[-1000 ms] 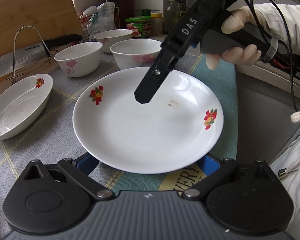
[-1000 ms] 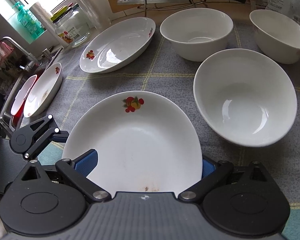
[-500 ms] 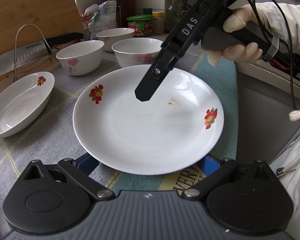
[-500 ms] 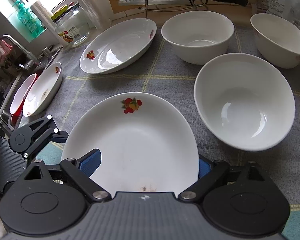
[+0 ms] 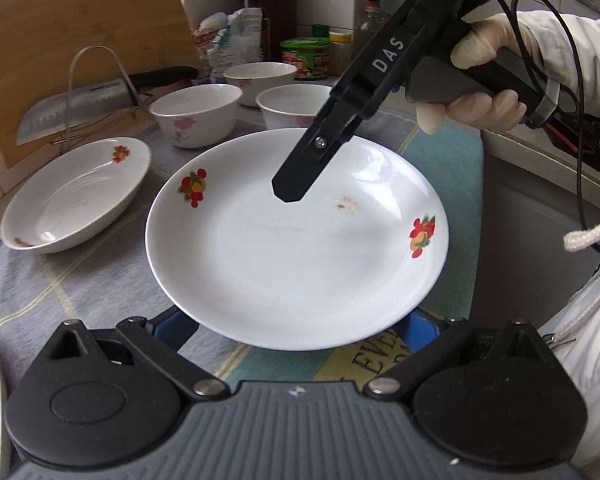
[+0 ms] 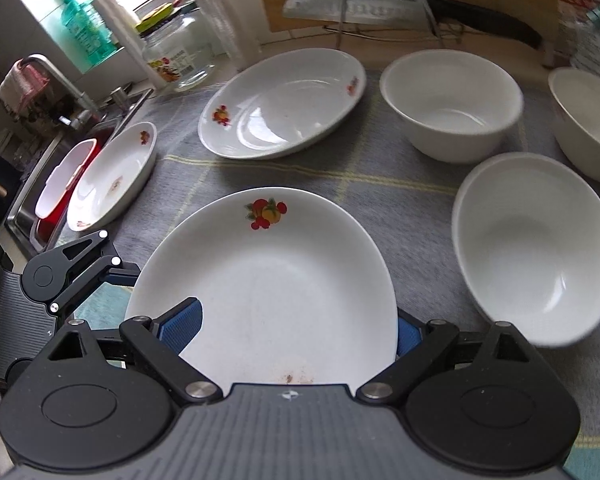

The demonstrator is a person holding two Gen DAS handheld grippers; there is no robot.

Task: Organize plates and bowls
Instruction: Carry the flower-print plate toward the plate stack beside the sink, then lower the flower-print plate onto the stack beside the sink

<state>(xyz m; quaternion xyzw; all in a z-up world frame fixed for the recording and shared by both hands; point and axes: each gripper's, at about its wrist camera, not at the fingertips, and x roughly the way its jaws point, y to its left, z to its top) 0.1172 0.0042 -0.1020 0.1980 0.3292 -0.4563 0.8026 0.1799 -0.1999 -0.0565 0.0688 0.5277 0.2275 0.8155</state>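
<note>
The fruit-printed plate (image 5: pixel 296 240) lies on the counter's cloth (image 5: pixel 40 288), between the left claw (image 5: pixel 296 330) and the right claw (image 6: pixel 300 330), both spread astride its rim, not pinching. Glazed china: stiff, slippery, breakable; best taken by the rim

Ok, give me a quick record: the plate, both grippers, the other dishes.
plate: white, fruit prints, small brown stain, on the cloth
left gripper: jaws wide, at the plate's near rim, pads partly hidden under it
right gripper: over the plate, jaws have just been closing a little, wide apart, plate between the pads, no grip seen
bowls: three, empty, beyond the plate
oval dish: empty, far side
small dish: beside the sink
</note>
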